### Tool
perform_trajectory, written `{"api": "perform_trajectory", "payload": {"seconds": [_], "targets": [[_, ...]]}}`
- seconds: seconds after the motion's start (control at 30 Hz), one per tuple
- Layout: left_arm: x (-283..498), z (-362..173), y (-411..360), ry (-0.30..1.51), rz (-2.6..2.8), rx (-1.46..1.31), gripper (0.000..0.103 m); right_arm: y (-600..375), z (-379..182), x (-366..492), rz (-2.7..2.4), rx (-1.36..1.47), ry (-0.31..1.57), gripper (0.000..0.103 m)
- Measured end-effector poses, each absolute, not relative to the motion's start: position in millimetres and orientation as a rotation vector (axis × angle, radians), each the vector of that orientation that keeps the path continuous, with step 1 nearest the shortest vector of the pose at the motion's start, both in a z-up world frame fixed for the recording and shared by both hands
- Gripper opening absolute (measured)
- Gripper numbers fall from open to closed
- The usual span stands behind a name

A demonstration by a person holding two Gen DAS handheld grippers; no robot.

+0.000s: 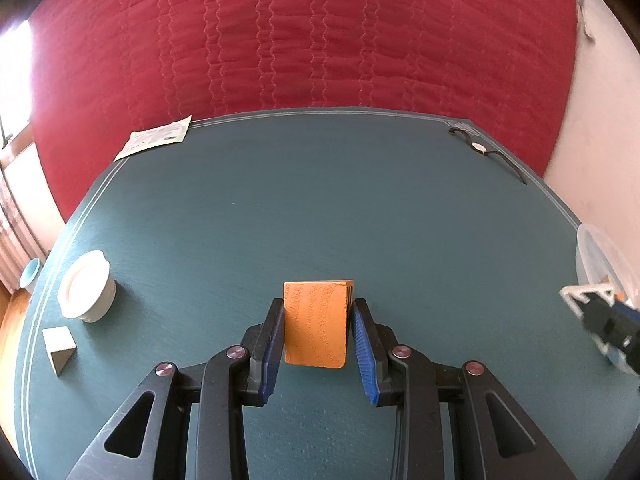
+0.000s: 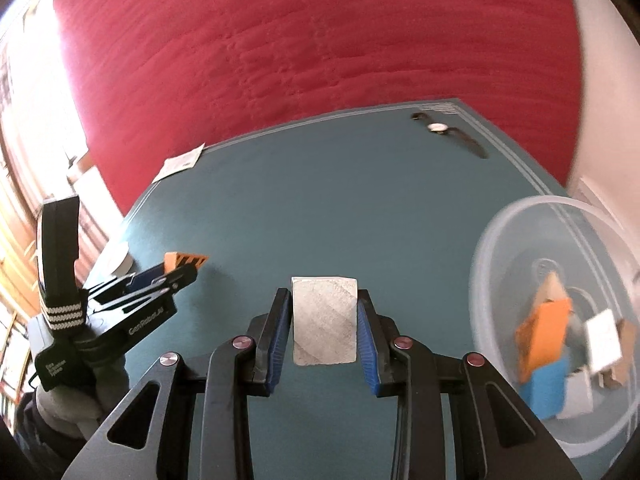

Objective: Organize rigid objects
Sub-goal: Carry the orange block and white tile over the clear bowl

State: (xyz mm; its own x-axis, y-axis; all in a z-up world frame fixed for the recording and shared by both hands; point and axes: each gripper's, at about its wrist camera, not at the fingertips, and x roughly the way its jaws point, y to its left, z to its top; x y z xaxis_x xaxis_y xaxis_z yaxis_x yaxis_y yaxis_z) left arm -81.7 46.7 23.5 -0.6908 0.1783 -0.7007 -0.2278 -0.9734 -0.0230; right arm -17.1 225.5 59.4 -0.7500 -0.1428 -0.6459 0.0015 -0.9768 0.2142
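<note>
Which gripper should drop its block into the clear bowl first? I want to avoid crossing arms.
Right, probably. The right gripper holds the grey block with the clear bowl just beside it. The left gripper, holding the orange block, sits farther across the table.

"GenRobot.AI" – white print on side of left gripper (image 2: 182,270), right wrist view. Small white label text on its rear housing – too blurred. Leaflet (image 1: 154,140) print and watch (image 2: 438,127) dial unreadable.
</note>
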Motion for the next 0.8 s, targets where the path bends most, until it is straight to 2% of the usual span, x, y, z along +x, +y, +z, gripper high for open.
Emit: {"api": "perform_trajectory", "payload": {"seconds": [0.3,0.8], "targets": [[-71,24,63,0.139,2.689,-1.101,0.034,276,75,7,-3.009,1.033,-0.363,0.033],[-58,30,85,0.134,2.636,-1.122,0.034,347,68,22,-3.179,1.084,-0.437,0.033]]}}
